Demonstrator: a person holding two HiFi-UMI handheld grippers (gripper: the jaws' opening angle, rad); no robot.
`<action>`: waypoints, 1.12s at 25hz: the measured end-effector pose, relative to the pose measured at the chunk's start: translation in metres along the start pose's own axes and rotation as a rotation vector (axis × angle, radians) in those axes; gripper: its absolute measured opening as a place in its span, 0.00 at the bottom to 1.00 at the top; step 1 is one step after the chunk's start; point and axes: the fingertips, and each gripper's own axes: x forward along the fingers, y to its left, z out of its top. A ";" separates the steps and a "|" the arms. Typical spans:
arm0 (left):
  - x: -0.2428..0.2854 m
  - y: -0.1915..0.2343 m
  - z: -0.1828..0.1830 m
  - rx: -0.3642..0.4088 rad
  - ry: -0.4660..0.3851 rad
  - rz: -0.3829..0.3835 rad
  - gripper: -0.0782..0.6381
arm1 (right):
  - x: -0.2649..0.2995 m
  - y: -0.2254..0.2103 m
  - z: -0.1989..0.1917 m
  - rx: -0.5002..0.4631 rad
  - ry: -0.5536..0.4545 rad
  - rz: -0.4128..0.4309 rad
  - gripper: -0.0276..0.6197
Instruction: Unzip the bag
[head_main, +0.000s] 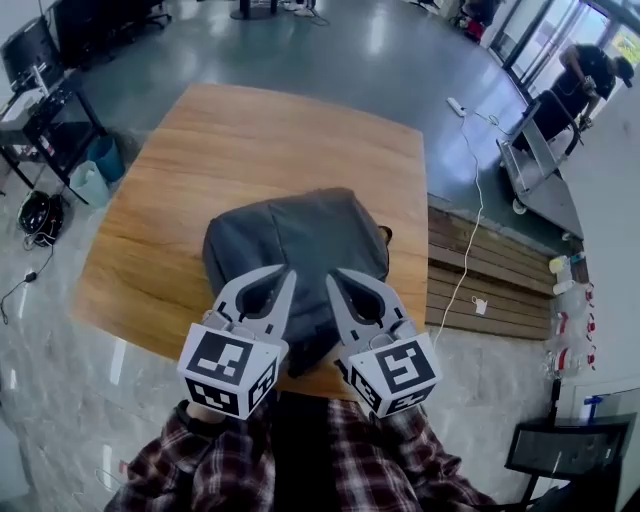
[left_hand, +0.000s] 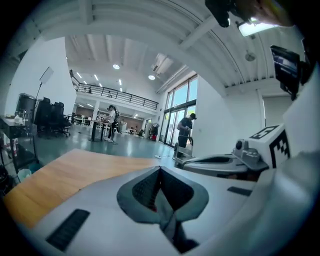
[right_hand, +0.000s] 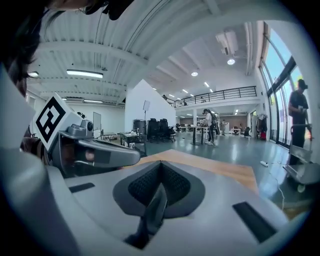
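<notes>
A dark grey bag (head_main: 300, 240) lies on the wooden table (head_main: 250, 130), close to the near edge. My left gripper (head_main: 290, 272) and right gripper (head_main: 333, 273) hover side by side over the bag's near end, tips pointing away from me. Both are shut, and nothing shows between the jaws. The left gripper (left_hand: 160, 169) view looks level across the room, with the tabletop (left_hand: 65, 175) below and the right gripper's body beside it; the bag is hidden there. In its own view the right gripper (right_hand: 160, 162) shows its jaws meeting at the tip, with the tabletop (right_hand: 215, 167) beyond.
A slatted wooden platform (head_main: 490, 270) adjoins the table's right side, and a white cable (head_main: 470, 200) runs across it. A person with a cart (head_main: 560, 100) stands at the far right. Bins (head_main: 95, 170) and a desk with monitors (head_main: 40, 90) are on the left.
</notes>
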 end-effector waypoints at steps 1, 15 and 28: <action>-0.001 -0.001 0.001 -0.001 -0.004 -0.001 0.12 | 0.000 0.001 -0.001 0.003 0.001 0.004 0.06; -0.003 -0.018 -0.002 0.019 0.015 -0.034 0.12 | -0.011 0.011 -0.004 0.059 0.001 0.024 0.06; -0.004 -0.025 -0.022 0.006 0.057 -0.045 0.12 | -0.023 0.015 -0.014 0.096 0.019 0.033 0.06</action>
